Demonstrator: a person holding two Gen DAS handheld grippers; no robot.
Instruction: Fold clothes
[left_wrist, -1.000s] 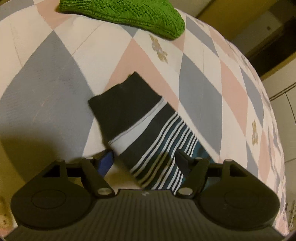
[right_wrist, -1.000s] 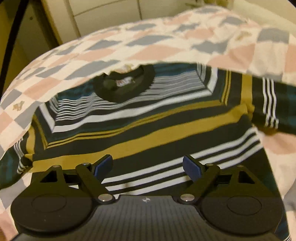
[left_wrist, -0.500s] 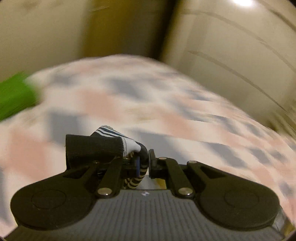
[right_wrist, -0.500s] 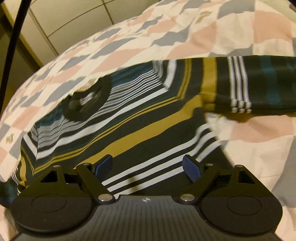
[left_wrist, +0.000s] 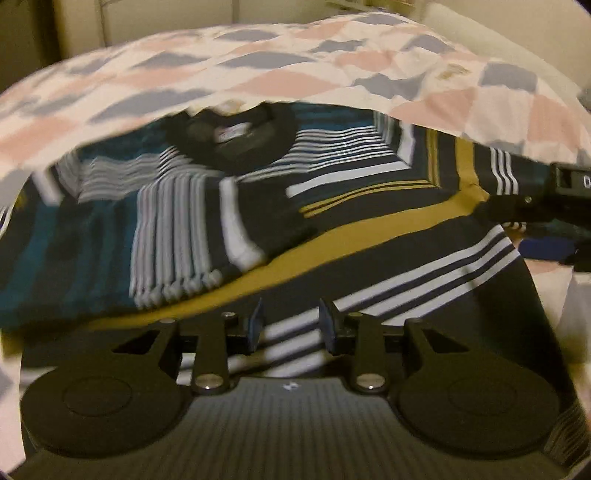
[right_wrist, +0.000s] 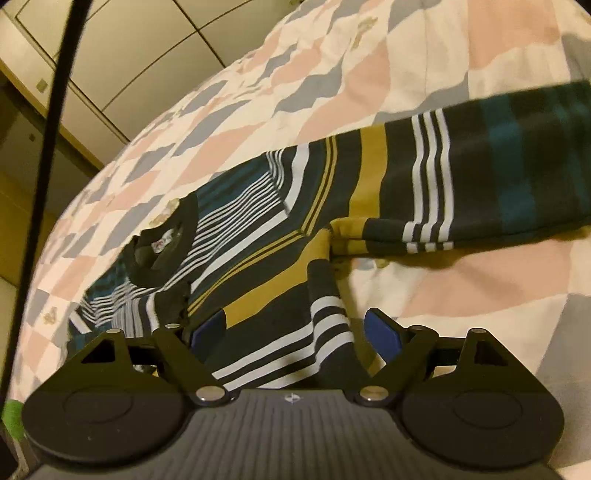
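A striped sweater (left_wrist: 369, 229) in black, white, mustard and teal lies flat on the bed, collar (left_wrist: 236, 144) away from me. Its left sleeve (left_wrist: 192, 236) is folded across the chest. My left gripper (left_wrist: 291, 326) hovers over the lower body of the sweater, jaws partly open and empty. My right gripper (right_wrist: 295, 332) is open over the sweater's right side edge (right_wrist: 328, 325), near the armpit. The right sleeve (right_wrist: 480, 177) stretches out flat to the right. The right gripper also shows at the right edge of the left wrist view (left_wrist: 554, 236).
The bedspread (left_wrist: 295, 66) has pink, grey and white diamonds. Cabinet doors (right_wrist: 147, 55) stand beyond the bed. A black cable (right_wrist: 48, 155) hangs at the left of the right wrist view. A bit of green (right_wrist: 13, 413) shows at its lower left.
My left gripper took the left sleeve cuff, carried it over the chest and let go; the jaws are now partly open. My right gripper moved right to the sweater's side edge.
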